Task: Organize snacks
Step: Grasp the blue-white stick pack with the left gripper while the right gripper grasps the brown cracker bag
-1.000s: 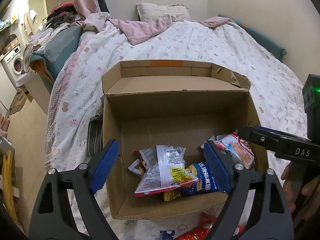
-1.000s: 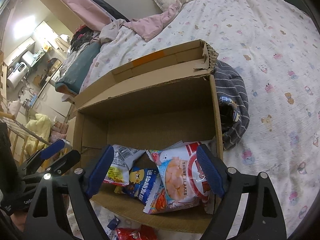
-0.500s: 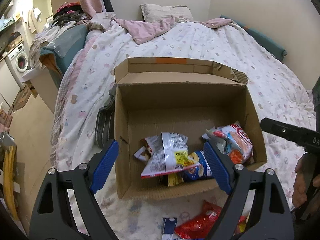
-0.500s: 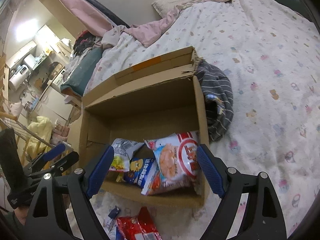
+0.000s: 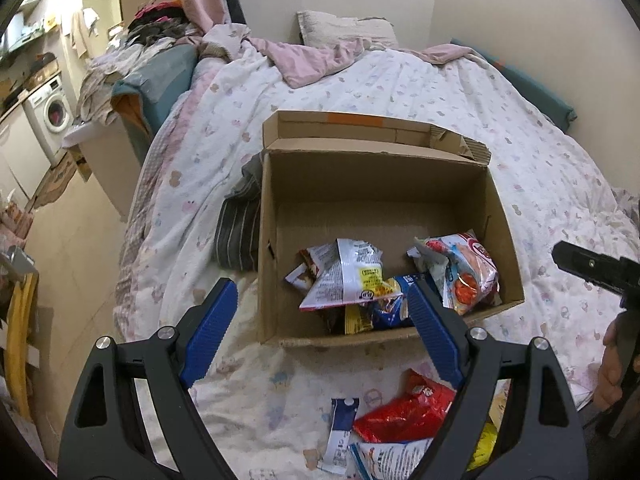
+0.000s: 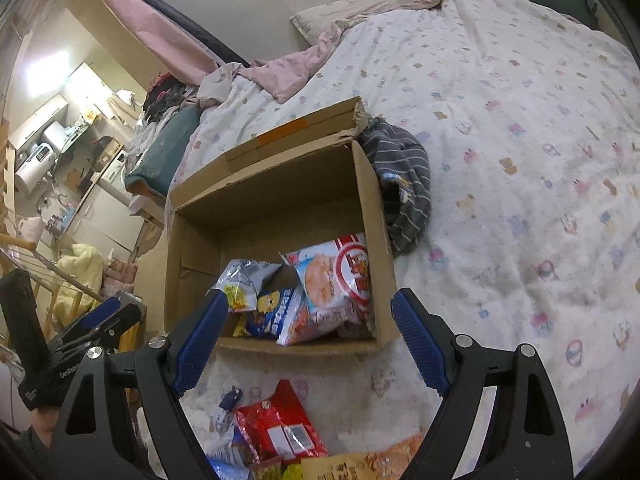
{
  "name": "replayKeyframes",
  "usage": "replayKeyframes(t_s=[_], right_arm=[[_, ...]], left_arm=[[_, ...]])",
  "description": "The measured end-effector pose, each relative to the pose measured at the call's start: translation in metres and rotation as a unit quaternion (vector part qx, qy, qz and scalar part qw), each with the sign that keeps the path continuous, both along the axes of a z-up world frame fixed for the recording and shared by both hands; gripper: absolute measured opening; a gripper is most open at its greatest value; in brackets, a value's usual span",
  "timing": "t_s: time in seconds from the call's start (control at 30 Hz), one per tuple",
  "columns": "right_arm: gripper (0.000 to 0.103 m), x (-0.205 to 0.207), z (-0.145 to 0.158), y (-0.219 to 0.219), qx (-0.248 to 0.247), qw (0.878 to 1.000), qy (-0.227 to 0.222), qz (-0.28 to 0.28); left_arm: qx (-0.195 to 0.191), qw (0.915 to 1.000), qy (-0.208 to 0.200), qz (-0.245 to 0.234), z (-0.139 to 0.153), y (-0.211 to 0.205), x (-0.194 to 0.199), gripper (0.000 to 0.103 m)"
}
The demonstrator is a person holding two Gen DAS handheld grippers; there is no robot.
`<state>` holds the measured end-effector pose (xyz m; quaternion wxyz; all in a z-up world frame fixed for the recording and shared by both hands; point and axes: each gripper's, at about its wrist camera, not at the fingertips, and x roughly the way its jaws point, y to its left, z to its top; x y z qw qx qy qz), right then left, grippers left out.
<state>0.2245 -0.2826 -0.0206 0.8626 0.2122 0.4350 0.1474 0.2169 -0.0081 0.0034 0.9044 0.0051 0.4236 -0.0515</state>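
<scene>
Left wrist view: my left gripper (image 5: 322, 332) and right gripper (image 6: 306, 340) hang empty, jaws wide open. Cardboard box (image 5: 496, 200) on the bed (image 5: 440, 92) holds several snacks — I'd next descend squarely onto the red packet (image 5: 404, 416) lying loose before it.

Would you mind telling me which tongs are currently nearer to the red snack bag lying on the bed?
Probably the right tongs: the red snack bag lies just below and between them. The left tongs hover up and to its left.
</scene>
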Motion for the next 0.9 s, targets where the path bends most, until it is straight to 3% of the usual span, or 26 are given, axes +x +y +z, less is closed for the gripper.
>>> replayKeyframes(t_s=[0.23, 0.67, 0.8, 0.9], right_arm=[[0.087, -0.025, 0.0, -0.003, -0.003, 1.0, 0.007, 0.0], [0.087, -0.055, -0.017, -0.026, -0.018, 0.999, 0.041, -0.001], [0.09, -0.055, -0.045, -0.023, -0.023, 0.993, 0.111, 0.03], [0.09, -0.052, -0.084, -0.01, -0.053, 0.975, 0.209, 0.06]], left_arm=[[-0.003, 1.0, -0.004, 0.003, 0.004, 0.005, -0.02, 0.085], [-0.003, 0.9992, 0.036, 0.014, -0.019, 0.014, -0.049, 0.085], [-0.006, 0.9986, 0.05, 0.016, -0.026, 0.014, -0.05, 0.085], [-0.001, 0.9983, 0.057, 0.014, -0.03, 0.012, -0.049, 0.085]])
